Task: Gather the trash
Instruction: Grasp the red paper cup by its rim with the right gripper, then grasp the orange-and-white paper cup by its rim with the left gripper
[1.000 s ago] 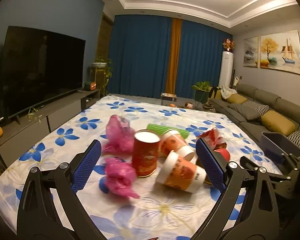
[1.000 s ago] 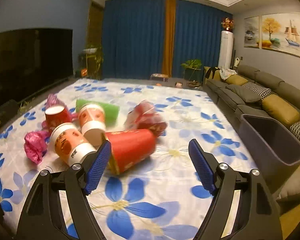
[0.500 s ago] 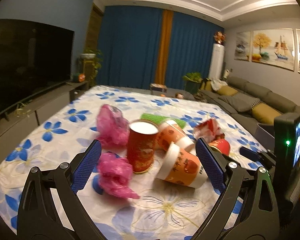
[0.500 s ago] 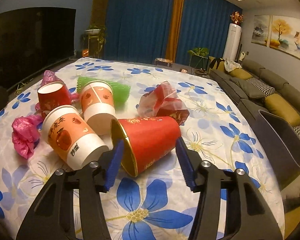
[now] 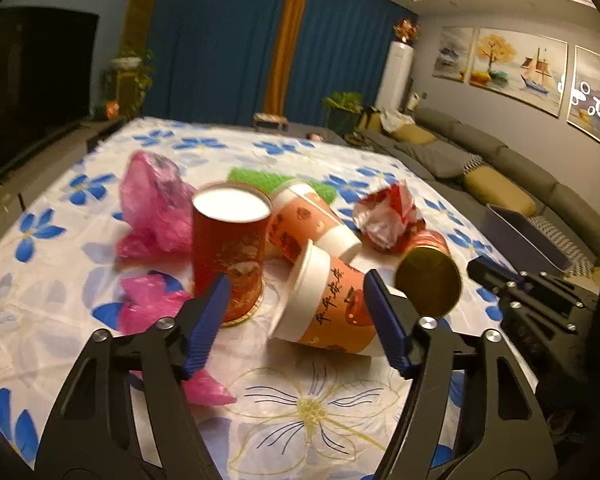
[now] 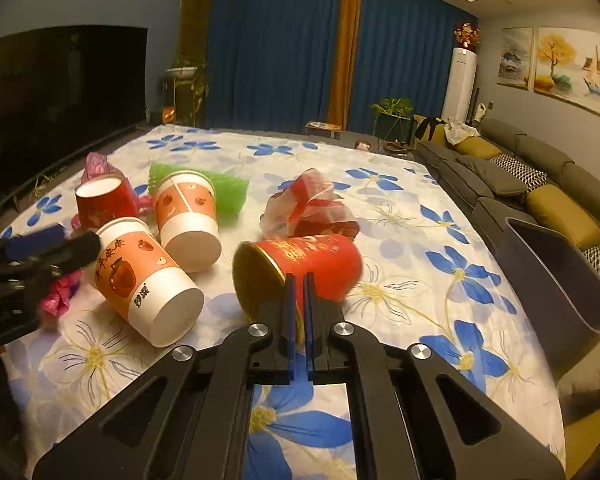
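Observation:
Trash lies on a flower-print tablecloth (image 6: 400, 208). My right gripper (image 6: 299, 285) is shut on the gold rim of a red cup (image 6: 316, 260) that lies on its side; this cup also shows in the left wrist view (image 5: 428, 276). My left gripper (image 5: 296, 312) is closing, and an orange-and-white cup (image 5: 328, 308) lies on its side between the jaws, with a gap left at the left pad. An upright red cup (image 5: 230, 248) stands just beyond the left finger. A second orange cup (image 5: 312, 224) lies behind.
Two crumpled pink bags (image 5: 156, 208) (image 5: 148, 304), a green ribbed piece (image 6: 220, 192) and a red-and-white wrapper (image 6: 308, 204) lie around the cups. A grey bin (image 6: 556, 276) stands off the table's right edge beside a sofa (image 6: 540, 176). A TV (image 6: 60, 92) is at left.
My right gripper closed from wide open onto the lying red cup's rim. My left gripper dropped toward the cups, and its jaws narrowed around the lying orange cup.

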Tool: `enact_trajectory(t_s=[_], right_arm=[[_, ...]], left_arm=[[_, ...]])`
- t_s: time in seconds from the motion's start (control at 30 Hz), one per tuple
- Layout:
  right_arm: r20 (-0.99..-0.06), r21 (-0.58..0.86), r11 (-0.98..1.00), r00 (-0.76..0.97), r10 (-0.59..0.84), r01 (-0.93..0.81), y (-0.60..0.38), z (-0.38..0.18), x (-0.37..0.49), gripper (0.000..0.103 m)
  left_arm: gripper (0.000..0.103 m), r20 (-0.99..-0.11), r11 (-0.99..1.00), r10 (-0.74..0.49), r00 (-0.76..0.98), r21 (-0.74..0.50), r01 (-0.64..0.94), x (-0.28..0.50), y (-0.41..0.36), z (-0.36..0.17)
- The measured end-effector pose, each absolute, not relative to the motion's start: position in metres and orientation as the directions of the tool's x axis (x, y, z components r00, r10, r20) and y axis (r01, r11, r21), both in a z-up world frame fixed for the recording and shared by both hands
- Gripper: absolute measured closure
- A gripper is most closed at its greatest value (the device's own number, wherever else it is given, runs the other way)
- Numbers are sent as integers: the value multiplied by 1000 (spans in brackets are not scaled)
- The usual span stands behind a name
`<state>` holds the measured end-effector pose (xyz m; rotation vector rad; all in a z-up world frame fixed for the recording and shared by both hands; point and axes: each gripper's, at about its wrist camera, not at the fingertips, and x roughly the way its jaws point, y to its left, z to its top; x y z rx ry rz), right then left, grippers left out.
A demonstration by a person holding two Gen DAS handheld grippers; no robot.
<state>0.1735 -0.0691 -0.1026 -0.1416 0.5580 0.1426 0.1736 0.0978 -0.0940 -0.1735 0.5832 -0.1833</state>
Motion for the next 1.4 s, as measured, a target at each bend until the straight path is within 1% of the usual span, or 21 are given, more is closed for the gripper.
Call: enact_trajectory(t_s=[0.03, 0.1, 0.13, 0.2, 0.23, 0.27, 0.3, 0.4, 0.5, 0.63, 0.73, 1.03, 1.07, 1.13, 1.2, 1.3, 1.4], right_arm=[[-532, -95, 980, 841, 99, -175, -70, -102, 171, 98], [-528, -96, 978, 843, 106, -183, -71, -101, 168, 98], [-530, -92, 978, 841, 113, -190, -71, -101, 167, 98], [-536, -81, 977, 835, 125, -198, -71, -102, 168, 98], [-540, -72, 976, 831, 133, -203, -72, -103, 168, 98], [-544, -61, 976, 827, 142, -207, -73, -105, 169, 98], [-546, -55, 977, 825, 145, -208, -73, -105, 169, 98], [-553, -47, 977, 820, 149, -209, -73, -107, 170, 98], [-565, -37, 977, 811, 153, -210, -73, -108, 172, 98], [-577, -42, 976, 803, 151, -213, -72, -111, 173, 98], [-579, -40, 976, 801, 153, -215, -72, -112, 174, 98], [-578, -31, 975, 800, 160, -218, -72, -111, 174, 98], [-570, -26, 976, 805, 164, -218, -72, -110, 173, 79], [-541, -21, 975, 823, 174, -220, -72, -106, 168, 50], [-534, -67, 974, 832, 150, -219, -66, -105, 168, 50], [-568, -97, 975, 816, 112, -201, -59, -110, 179, 50], [-581, -137, 973, 811, 75, -188, -51, -115, 189, 50]], left_arm=[[41, -539, 963, -242, 807, -232, 135, 176, 98, -96], [48, -549, 947, -296, 781, -275, 166, 181, 99, -99], [49, -555, 940, -318, 768, -289, 180, 183, 99, -101], [59, -565, 933, -342, 751, -300, 199, 186, 97, -104], [60, -566, 930, -352, 745, -304, 208, 186, 97, -105], [65, -565, 925, -364, 741, -311, 217, 186, 96, -105], [72, -565, 921, -374, 735, -316, 226, 186, 95, -105], [84, -569, 912, -399, 719, -327, 248, 186, 90, -107], [92, -571, 902, -422, 704, -345, 261, 187, 88, -109], [96, -562, 892, -440, 700, -365, 268, 187, 85, -110], [101, -539, 879, -458, 707, -391, 271, 183, 83, -106], [101, -460, 890, -421, 782, -377, 257, 147, 84, -80], [101, -448, 894, -413, 793, -369, 256, 142, 83, -75], [101, -426, 897, -402, 810, -359, 257, 134, 84, -68], [101, -409, 898, -393, 823, -362, 249, 128, 89, -63], [101, -382, 906, -359, 852, -363, 219, 123, 99, -54], [101, -363, 912, -322, 875, -366, 184, 119, 109, -47]])
